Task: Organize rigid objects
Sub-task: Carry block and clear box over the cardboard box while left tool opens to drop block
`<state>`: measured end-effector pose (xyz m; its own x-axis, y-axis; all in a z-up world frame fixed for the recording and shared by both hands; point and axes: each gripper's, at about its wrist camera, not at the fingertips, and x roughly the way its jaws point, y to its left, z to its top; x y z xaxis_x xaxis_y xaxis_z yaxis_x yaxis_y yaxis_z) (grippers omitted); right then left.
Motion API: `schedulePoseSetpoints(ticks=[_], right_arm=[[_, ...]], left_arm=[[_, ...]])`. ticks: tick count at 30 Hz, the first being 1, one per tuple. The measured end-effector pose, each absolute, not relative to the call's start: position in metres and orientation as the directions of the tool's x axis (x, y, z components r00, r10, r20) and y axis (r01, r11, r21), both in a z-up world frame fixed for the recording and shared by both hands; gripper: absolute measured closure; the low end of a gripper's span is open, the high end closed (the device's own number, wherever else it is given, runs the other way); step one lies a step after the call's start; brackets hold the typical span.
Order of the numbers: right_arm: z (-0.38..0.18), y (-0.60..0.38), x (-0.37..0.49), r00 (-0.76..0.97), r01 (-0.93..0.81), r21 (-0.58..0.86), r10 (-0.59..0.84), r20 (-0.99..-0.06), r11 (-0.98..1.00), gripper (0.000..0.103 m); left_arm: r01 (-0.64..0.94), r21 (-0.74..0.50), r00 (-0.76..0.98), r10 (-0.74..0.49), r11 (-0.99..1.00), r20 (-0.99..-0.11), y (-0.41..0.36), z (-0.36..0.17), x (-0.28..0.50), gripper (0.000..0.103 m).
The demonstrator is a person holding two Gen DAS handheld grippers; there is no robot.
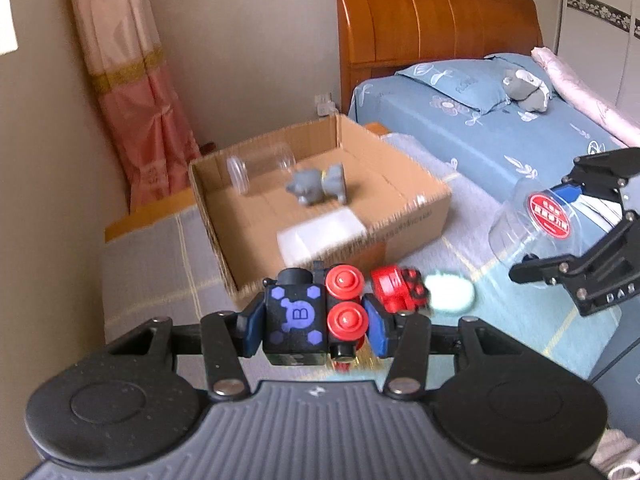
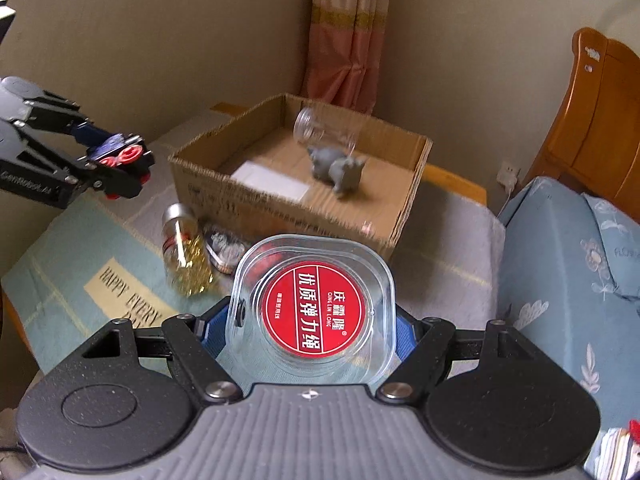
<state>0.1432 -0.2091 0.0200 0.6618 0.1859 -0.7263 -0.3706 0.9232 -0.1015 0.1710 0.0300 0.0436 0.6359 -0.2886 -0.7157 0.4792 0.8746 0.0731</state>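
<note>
Bedroom corner w/ beige walls, a pink curtain [image 1: 132, 92] and a wooden headboard [image 1: 432, 12]; a bed w/ blue flowered sheet [image 1: 520, 136] stands at the right. Low surface covered by a grey-blue cloth [image 2: 80, 264] carries an open cardboard box [image 1: 412, 208].

Inside the box: a clear jar [image 2: 320, 128] lying on its side, a grey animal figure [image 2: 340, 168] just beside it, and a white flat piece [image 2: 272, 182] near the front wall.

Left gripper [image 1: 314, 320] is clamped on a black toy block [image 1: 296, 320] w/ purple marks and red round knobs, held up in the air, in front of the box. Right gripper [image 2: 312, 320] has its jaws pressed on both sides of a clear plastic container [image 2: 312, 308] w/ red round label, also lifted, not inside the box.

On the cloth, in front of the box: a bottle w/ gold bits [image 2: 184, 256] lying tilted, a red toy piece [image 1: 396, 288], a pale round lid [image 1: 452, 292].
</note>
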Motion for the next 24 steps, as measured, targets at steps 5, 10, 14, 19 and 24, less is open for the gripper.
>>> schedulePoseSetpoints(ticks=[5,10,14,19,24], right_arm=[[0.028,-0.209,0.158,0.676,-0.371,-0.11,0.187,-0.713,0.922,0.022],[0.036,-0.21,0.174,0.691,-0.366,-0.111,0.19,-0.697,0.924,0.022],[0.041,-0.21,0.186,0.701,-0.362,-0.114,0.19,-0.687,0.925,0.022],[0.046,-0.209,0.195,0.708,-0.361,-0.113,0.194,-0.679,0.926,0.022],[0.049,-0.209,0.199,0.712,-0.351,-0.119,0.183,-0.678,0.929,0.022]], left_arm=[[0.474,0.1,0.66,-0.278,0.875,-0.698,0.021,0.054,0.203,0.054],[0.464,0.097,0.667,-0.275,0.88,-0.693,0.015,0.059,0.241,0.054],[0.45,0.085,0.661,-0.268,0.889,-0.701,0.01,0.057,0.27,0.054],[0.417,0.072,0.651,-0.242,0.906,-0.72,0.006,0.044,0.304,0.054],[0.377,0.049,0.659,-0.23,0.925,-0.716,0.005,0.027,0.322,0.042]])
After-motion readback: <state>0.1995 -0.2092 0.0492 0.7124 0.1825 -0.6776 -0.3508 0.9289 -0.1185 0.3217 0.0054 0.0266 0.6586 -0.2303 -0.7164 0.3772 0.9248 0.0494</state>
